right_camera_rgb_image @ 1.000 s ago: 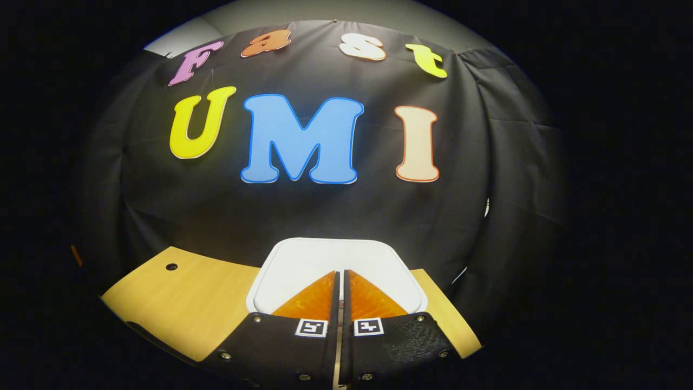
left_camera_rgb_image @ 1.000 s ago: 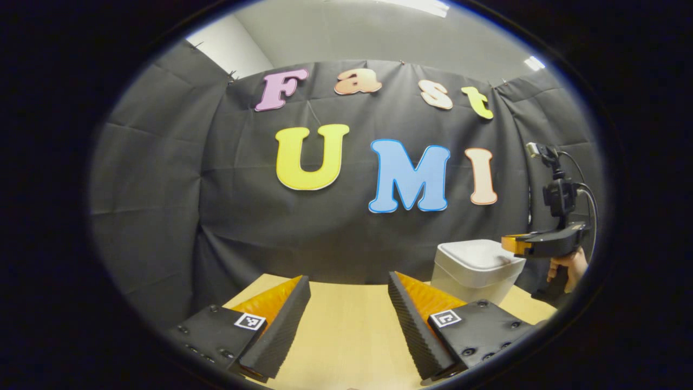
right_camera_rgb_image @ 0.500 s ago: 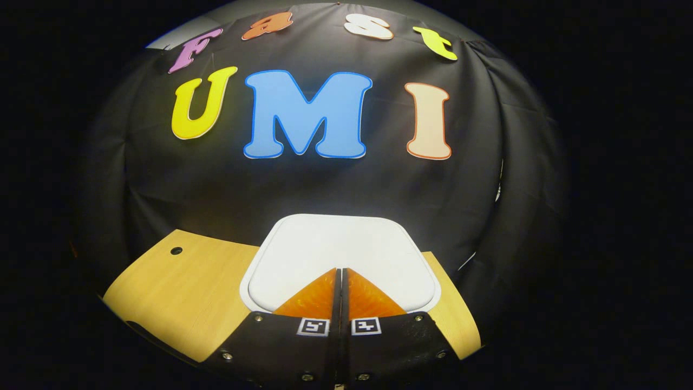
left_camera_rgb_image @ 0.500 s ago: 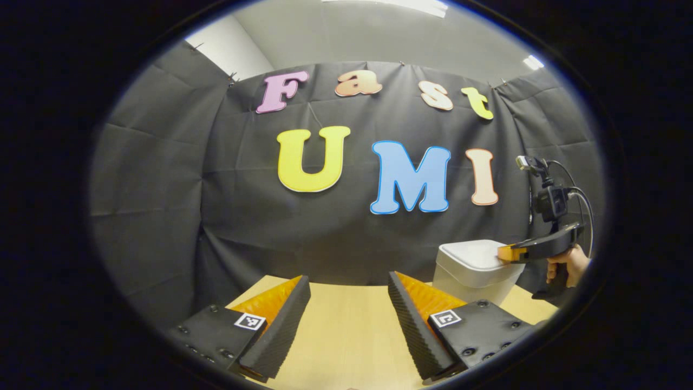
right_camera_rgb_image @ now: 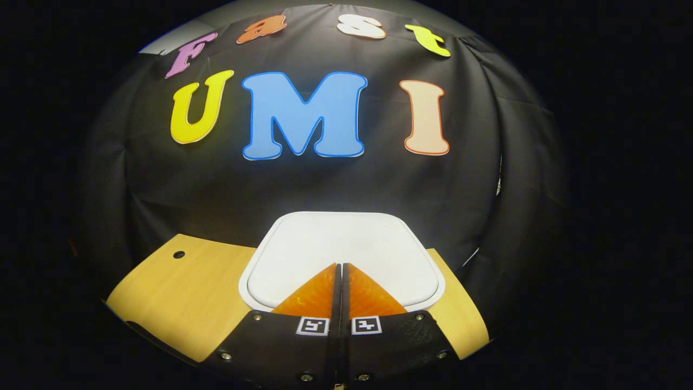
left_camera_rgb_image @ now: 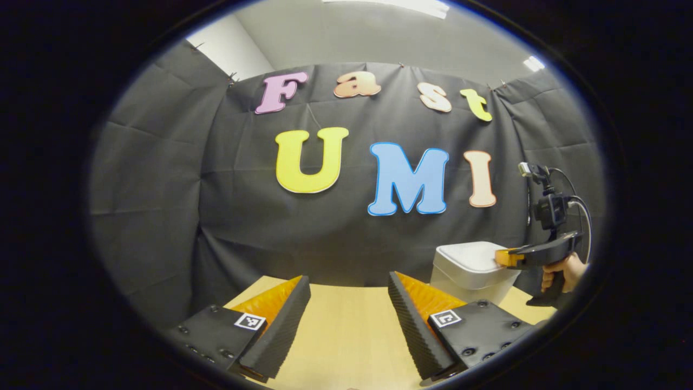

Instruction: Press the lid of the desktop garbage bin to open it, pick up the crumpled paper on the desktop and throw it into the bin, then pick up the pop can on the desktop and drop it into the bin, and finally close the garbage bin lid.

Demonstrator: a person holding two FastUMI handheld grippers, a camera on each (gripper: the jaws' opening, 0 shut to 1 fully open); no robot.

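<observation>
A white desktop bin [left_camera_rgb_image: 468, 271] stands at the far right of the wooden table [left_camera_rgb_image: 346, 336] in the left gripper view, lid down. In the right gripper view the bin's white lid [right_camera_rgb_image: 341, 246] lies flat just ahead. My right gripper [right_camera_rgb_image: 340, 266] is shut, fingers together, tips resting on the lid's near part. From the left gripper view that right gripper [left_camera_rgb_image: 501, 257] touches the lid's top at its right side, held by a hand [left_camera_rgb_image: 560, 271]. My left gripper [left_camera_rgb_image: 349, 284] hangs open over the table with nothing between its fingers.
The black cloth wall stands right behind the table and bin. A small round hole [right_camera_rgb_image: 178, 254] sits in the tabletop left of the bin. The table's right edge [right_camera_rgb_image: 465, 319] runs close beside the bin.
The right gripper came down from above the bin onto its lid, which now looms larger in its view. The lid stays down. The left gripper has barely moved.
</observation>
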